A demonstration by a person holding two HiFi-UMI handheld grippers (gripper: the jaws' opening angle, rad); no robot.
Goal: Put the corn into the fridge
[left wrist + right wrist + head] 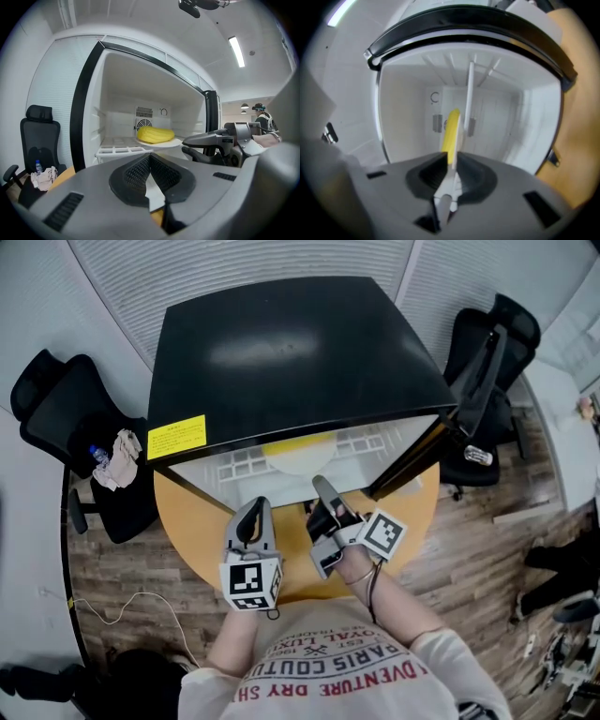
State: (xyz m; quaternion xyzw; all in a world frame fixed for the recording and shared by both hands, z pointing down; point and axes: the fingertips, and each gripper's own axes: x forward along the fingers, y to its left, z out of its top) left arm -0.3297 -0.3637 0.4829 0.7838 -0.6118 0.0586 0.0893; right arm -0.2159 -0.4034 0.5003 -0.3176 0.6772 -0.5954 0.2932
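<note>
The yellow corn (155, 135) lies on a white plate (161, 143) on the wire shelf inside the open black mini fridge (300, 343). From above only a yellow sliver of the corn (300, 441) shows under the fridge's top. Both grippers hover over the round wooden table (192, 521), just outside the fridge's opening. My left gripper (251, 510) is shut, its pads meeting with nothing between them (150, 157). My right gripper (323, 487) is rolled onto its side, with its fingers slightly apart and holding nothing (449, 159). The corn (451, 133) shows through their gap.
The fridge door (478, 381) stands swung open at the right. A black office chair (56, 409) at the left holds a cloth (117, 465) and a small bottle (97, 456). Another chair (511, 329) stands behind the door. A person (260, 117) stands far off.
</note>
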